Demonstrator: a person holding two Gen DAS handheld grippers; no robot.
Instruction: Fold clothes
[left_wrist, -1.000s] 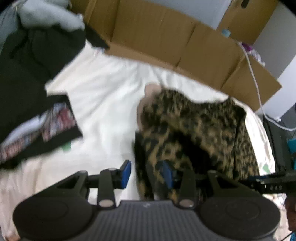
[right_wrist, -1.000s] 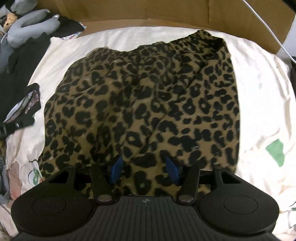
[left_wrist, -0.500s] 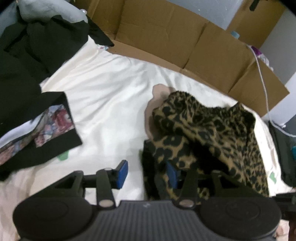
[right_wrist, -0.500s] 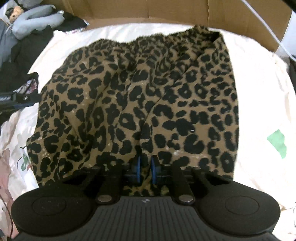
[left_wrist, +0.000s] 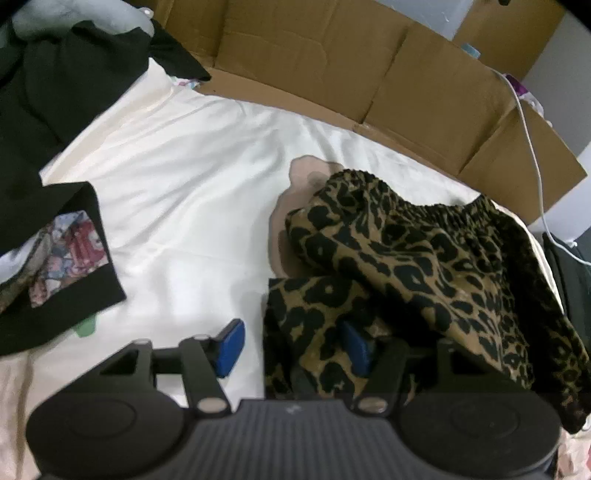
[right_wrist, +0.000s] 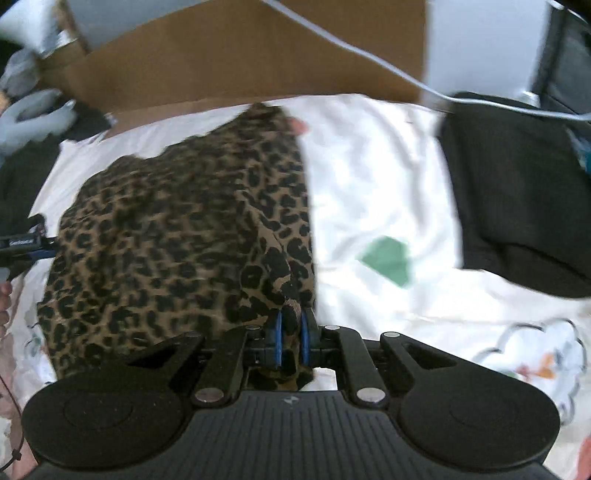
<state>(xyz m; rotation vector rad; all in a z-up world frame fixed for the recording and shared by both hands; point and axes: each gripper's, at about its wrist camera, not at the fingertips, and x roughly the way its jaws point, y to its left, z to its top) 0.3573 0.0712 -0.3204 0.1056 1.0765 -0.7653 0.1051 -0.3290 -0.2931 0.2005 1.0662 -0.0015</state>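
A leopard-print garment (left_wrist: 417, 266) lies crumpled on the white sheet (left_wrist: 192, 192), its elastic waistband toward the cardboard. My left gripper (left_wrist: 291, 349) is open at the garment's near left corner; the left pad sits over bare sheet and the right pad rests on the cloth. In the right wrist view the leopard-print garment (right_wrist: 177, 240) spreads to the left, and my right gripper (right_wrist: 290, 338) is shut on its near right edge, cloth pinched between the blue pads.
Flattened cardboard (left_wrist: 332, 70) stands behind the sheet. Black clothes (left_wrist: 48, 96) and a printed black shirt (left_wrist: 70, 258) lie left. A black garment (right_wrist: 517, 199) lies right. A white cable (right_wrist: 369, 55) crosses the cardboard. The other gripper (right_wrist: 22, 247) and a hand show at far left.
My right gripper went from open to shut on the garment's edge, then swung right with it. The left gripper stayed open and edged closer to the garment's corner.
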